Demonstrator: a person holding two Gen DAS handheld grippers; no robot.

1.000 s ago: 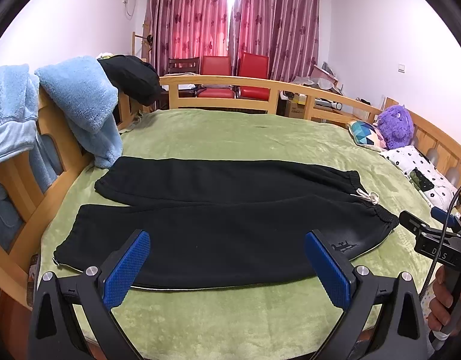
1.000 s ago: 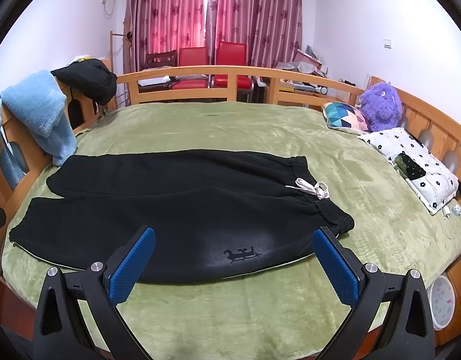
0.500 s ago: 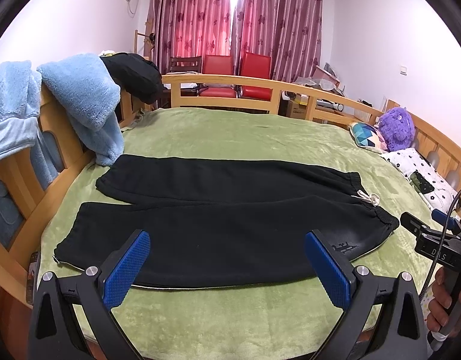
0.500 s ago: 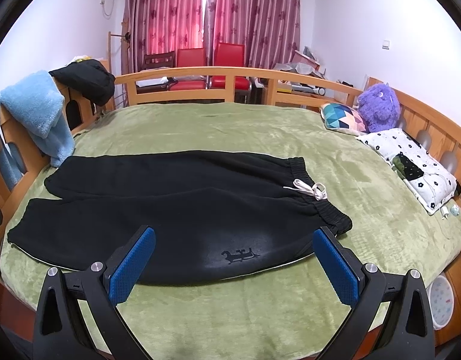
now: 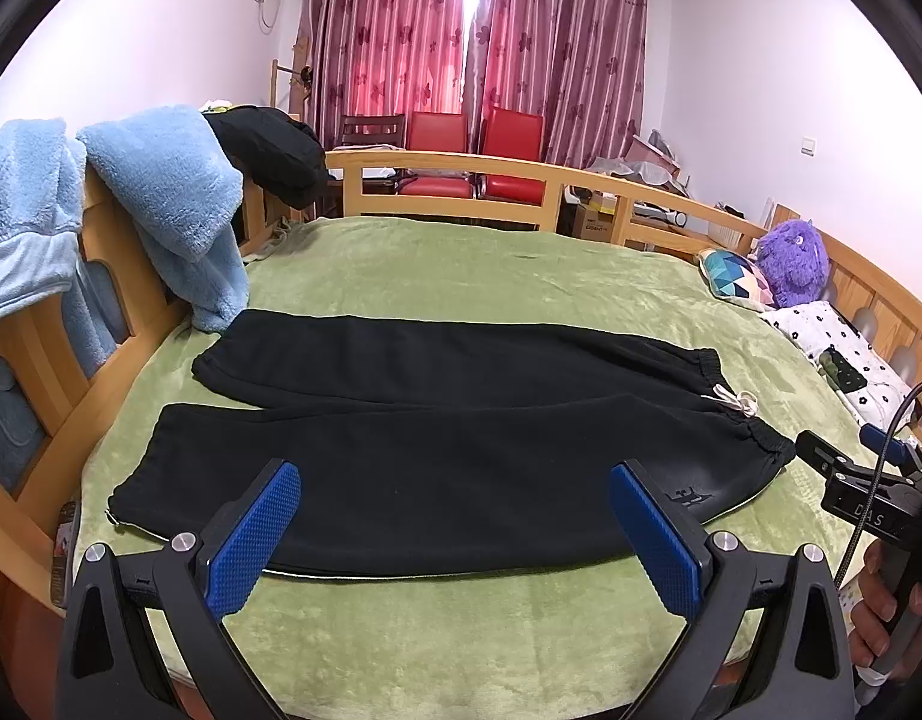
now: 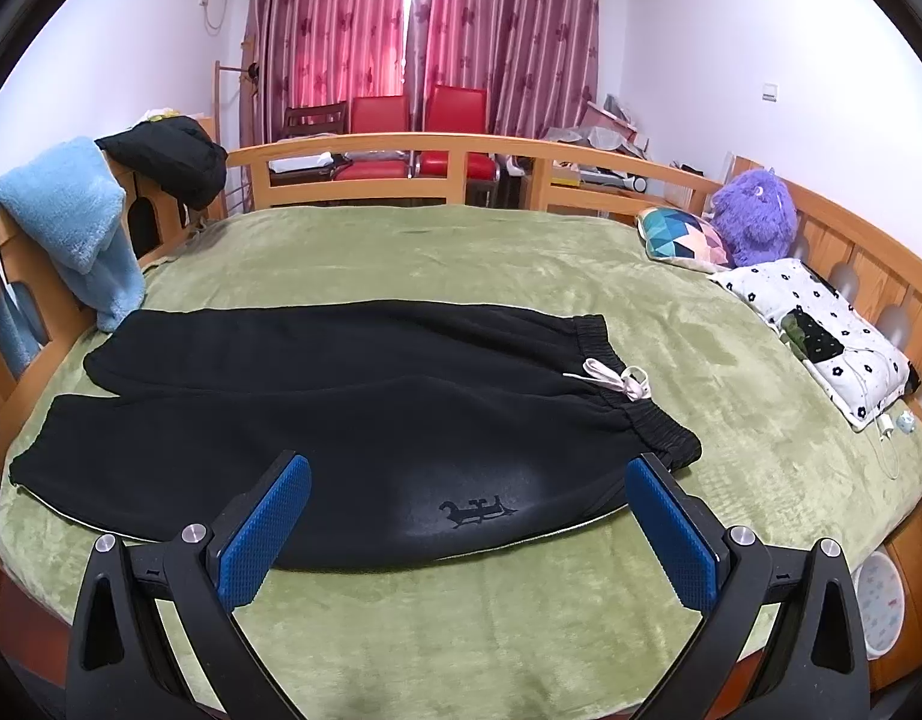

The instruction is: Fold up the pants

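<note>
Black drawstring pants: spread flat on the green bed blanket, just ahead of both my hand-held grippers, waistband to my right, leg cuffs to my left. My left hand-held gripper: fingers wide apart, holding nothing. My right hand-held gripper: likewise. Purple plush toy: far right.

Over the last 1 s, both wrist views have shifted slightly: the black pants sit marginally higher in the left view, and a little lower and further left in the right view, indicating minor gripper drift only.
</note>
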